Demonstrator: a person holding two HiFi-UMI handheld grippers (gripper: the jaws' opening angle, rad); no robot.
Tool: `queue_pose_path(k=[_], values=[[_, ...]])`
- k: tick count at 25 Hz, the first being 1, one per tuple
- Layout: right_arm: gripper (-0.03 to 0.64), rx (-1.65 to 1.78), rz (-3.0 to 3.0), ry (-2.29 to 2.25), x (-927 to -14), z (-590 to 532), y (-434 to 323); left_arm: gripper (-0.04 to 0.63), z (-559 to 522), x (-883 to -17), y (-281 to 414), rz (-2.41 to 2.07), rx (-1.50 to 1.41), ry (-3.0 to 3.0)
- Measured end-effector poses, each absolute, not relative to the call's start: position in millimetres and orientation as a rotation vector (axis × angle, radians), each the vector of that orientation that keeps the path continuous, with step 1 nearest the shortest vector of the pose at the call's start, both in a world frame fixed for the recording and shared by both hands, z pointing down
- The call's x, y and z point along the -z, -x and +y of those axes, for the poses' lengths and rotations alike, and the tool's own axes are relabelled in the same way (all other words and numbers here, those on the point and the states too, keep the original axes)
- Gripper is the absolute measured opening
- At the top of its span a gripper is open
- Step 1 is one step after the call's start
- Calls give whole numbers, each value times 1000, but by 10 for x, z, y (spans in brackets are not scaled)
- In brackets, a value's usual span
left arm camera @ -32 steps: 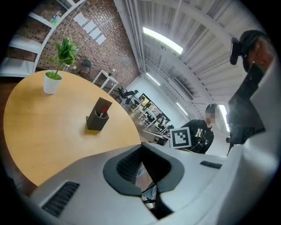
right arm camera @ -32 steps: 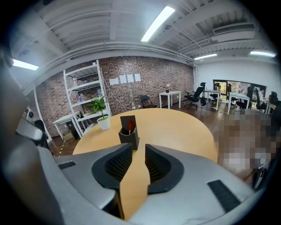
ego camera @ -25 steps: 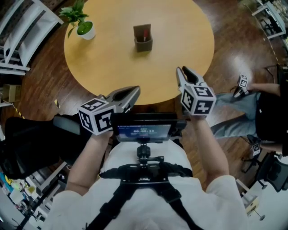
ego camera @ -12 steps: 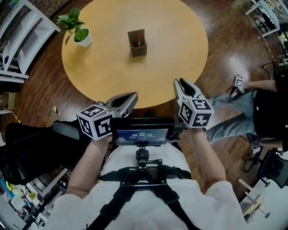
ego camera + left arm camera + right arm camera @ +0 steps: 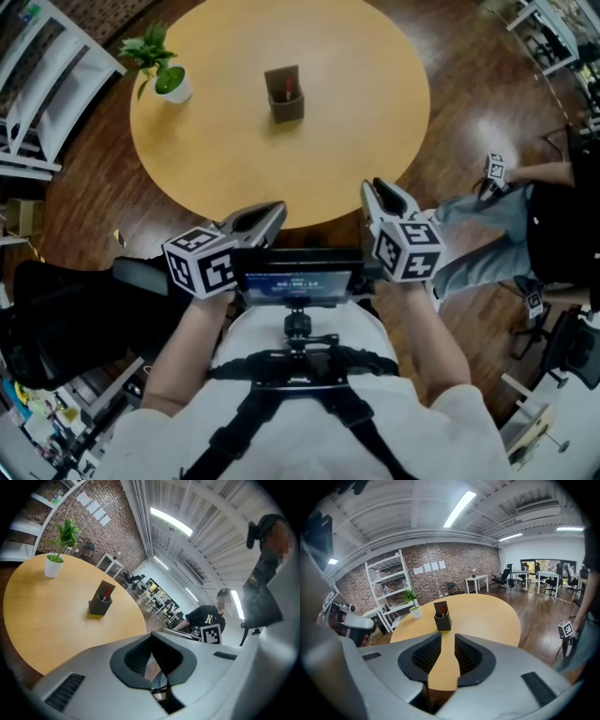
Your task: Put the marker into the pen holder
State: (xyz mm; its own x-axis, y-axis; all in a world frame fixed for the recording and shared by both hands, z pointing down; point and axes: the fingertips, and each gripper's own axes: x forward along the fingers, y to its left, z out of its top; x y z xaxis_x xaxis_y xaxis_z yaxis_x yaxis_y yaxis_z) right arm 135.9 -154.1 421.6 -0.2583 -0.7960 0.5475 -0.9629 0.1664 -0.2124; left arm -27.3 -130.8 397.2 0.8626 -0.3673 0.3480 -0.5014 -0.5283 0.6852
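Already the red marker (image 5: 290, 90) stands inside the dark pen holder (image 5: 285, 109), with its red end showing above the rim. The holder sits upright on the round wooden table (image 5: 356, 112), in the upper middle of the head view. A small potted plant (image 5: 169, 75) stands to its left, near the table's upper-left edge and well apart from it.

Both of my grippers are low in that frame, at the table's near edge and well apart from the holder. My right gripper (image 5: 382, 190), lower right of centre, has its jaws parted with nothing between them. In the right gripper view only bare tabletop fills the gap, and the holder stands just above it. My left gripper (image 5: 269, 214), lower left of centre, has its jaws closed together and grips nothing. In the left gripper view the holder lies left of centre and the plant in the upper left.

Between the two grippers, a dark screen (image 5: 298, 278) sits at my chest. A seated person (image 5: 553, 234) is at the right edge, on the wooden floor (image 5: 487, 103). White shelving (image 5: 42, 66) fills the upper-left corner.
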Motion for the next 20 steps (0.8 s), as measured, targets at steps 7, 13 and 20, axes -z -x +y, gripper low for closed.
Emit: queue_pose_path(k=[7,13,20], values=[[86,-767,-2137,-1682,-4185,-1441,-1284,-5,-1256,-3958,326,-617,-209,-2194],[87,-774,-2126,-1702,-4148,-1281,-1193,-5,-1154,-3957,391,-588,-217,-2203],[87,-806,-2087,-1758,-4151,-975,-1044,-5,-964,-3991,519,-528,-235,-2214]])
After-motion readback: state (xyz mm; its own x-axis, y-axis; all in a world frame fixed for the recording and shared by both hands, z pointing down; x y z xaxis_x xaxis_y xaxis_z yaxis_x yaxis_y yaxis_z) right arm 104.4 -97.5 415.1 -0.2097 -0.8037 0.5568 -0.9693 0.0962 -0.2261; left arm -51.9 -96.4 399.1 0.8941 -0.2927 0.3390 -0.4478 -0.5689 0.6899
